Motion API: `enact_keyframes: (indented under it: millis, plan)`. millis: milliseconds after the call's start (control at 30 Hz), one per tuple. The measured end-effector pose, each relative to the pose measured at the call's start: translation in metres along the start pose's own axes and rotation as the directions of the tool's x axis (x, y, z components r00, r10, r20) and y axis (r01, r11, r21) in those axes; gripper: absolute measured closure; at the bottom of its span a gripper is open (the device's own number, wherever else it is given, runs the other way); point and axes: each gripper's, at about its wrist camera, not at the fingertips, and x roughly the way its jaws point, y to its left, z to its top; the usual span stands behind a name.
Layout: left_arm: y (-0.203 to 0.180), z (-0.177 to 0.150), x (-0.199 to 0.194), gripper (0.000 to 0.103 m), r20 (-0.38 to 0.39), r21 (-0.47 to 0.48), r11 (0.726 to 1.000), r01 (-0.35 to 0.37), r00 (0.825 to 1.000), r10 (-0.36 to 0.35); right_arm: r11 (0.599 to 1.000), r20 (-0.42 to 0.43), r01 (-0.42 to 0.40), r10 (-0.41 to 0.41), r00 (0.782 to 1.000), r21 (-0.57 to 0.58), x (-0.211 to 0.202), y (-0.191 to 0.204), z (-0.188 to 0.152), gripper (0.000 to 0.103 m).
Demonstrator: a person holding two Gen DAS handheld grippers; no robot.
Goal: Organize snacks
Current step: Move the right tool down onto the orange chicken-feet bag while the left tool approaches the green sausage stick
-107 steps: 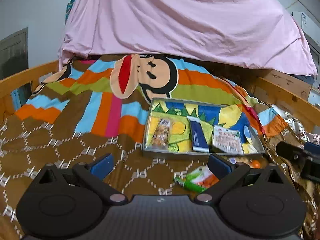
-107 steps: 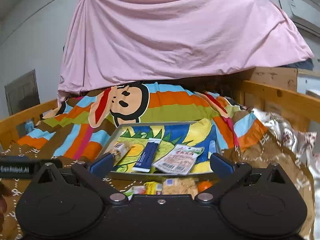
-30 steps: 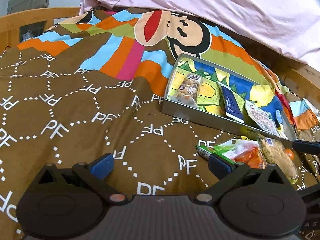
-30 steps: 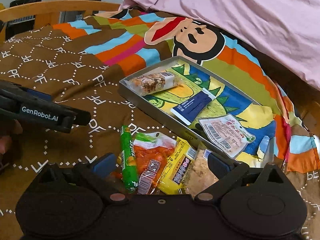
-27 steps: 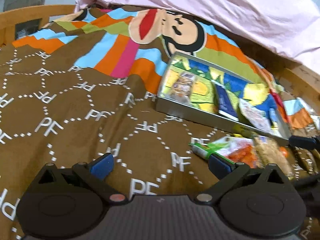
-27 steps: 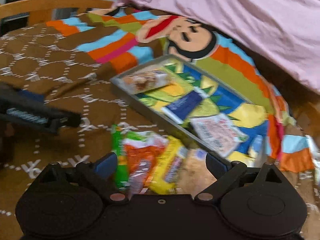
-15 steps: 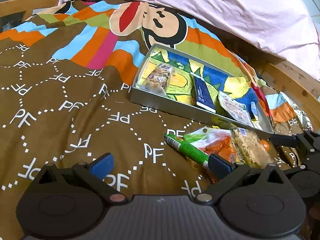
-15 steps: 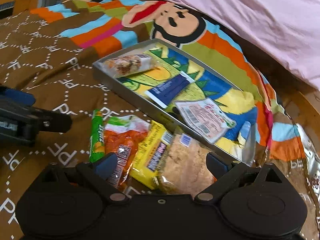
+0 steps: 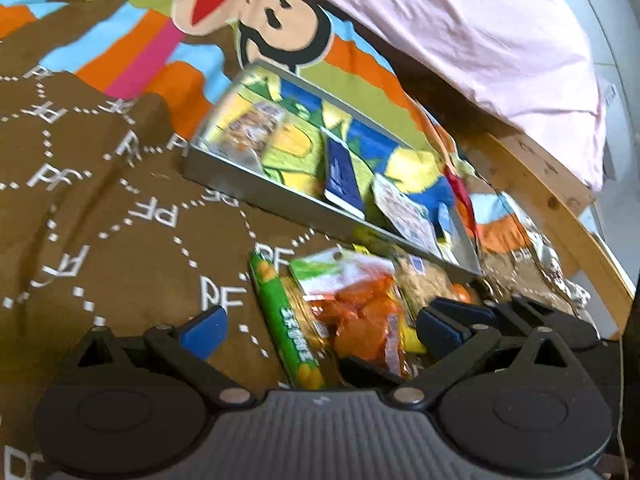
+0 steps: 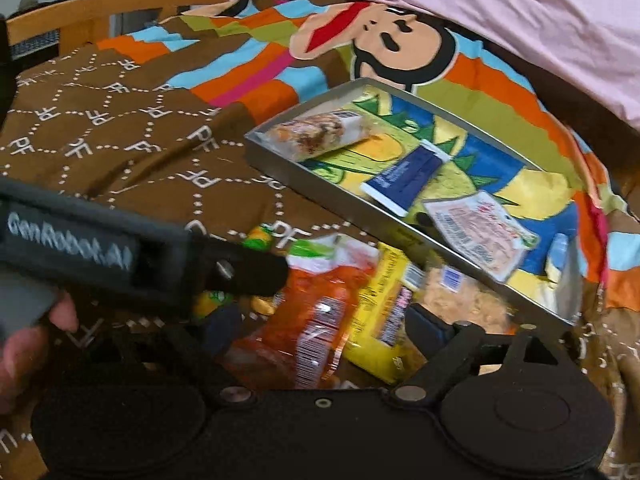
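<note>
**Both Grippers Closing In on Loose Snack Pile Beside Tray**

Down over the bed now, after hovering high with a level view of the pink sheet seconds ago. Left hand-held gripper (image 9: 320,330) spread wide, gripping nothing, straddling the green stick pack (image 9: 286,322) and the orange bag (image 9: 358,320). Right hand-held gripper (image 10: 320,322) likewise gaping and empty, poised above the orange bag (image 10: 316,312) and the yellow pack (image 10: 384,308), with the crumbly beige pack (image 10: 460,300) at 2 o'clock from its fingers. Loose pile lying on the brown bedspread (image 9: 100,220), touching or nearly touching the near wall of the metal tray (image 9: 280,200), at 12 o'clock from both tools. Already inside the tray (image 10: 320,192): a clear-wrapped nut bar (image 10: 320,134), a dark blue sachet (image 10: 404,176), a white printed packet (image 10: 480,232). Left tool's body crossing the right camera's view at 9 o'clock, very near the pile. Judged a shift from approach to selection: four or so items left to move, first pick imminent, crowding between the two tools a likely hazard.
</note>
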Motion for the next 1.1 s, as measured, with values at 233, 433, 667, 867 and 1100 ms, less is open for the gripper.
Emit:
enact_keyframes:
  millis: [233,433,667,867,1100]
  plan:
    - [0.006,0.000,-0.002,0.003,-0.016,-0.058,0.998,0.023,1.000,-0.024,1.000,-0.010,-0.025,0.025,1.000,0.013,0.000,0.000,0.000,0.025]
    - [0.013,0.001,-0.009,0.003,0.018,-0.118,0.993,0.021,1.000,-0.019,0.999,0.035,0.035,-0.035,0.999,-0.005,-0.007,-0.002,0.002,0.022]
    - [0.008,0.004,-0.011,0.004,0.036,-0.083,0.994,0.067,0.997,-0.064,1.000,-0.002,0.028,-0.028,1.000,0.010,-0.003,-0.006,0.002,0.020]
    - [0.012,0.002,-0.011,0.004,0.036,-0.112,0.992,0.063,0.998,-0.060,1.000,-0.017,-0.012,0.011,1.000,-0.021,0.017,0.004,-0.002,0.024]
    - [0.013,0.002,-0.012,0.007,0.036,-0.099,0.994,0.042,0.999,-0.039,0.985,-0.023,0.085,-0.090,0.996,-0.153,0.004,0.019,0.003,0.054]
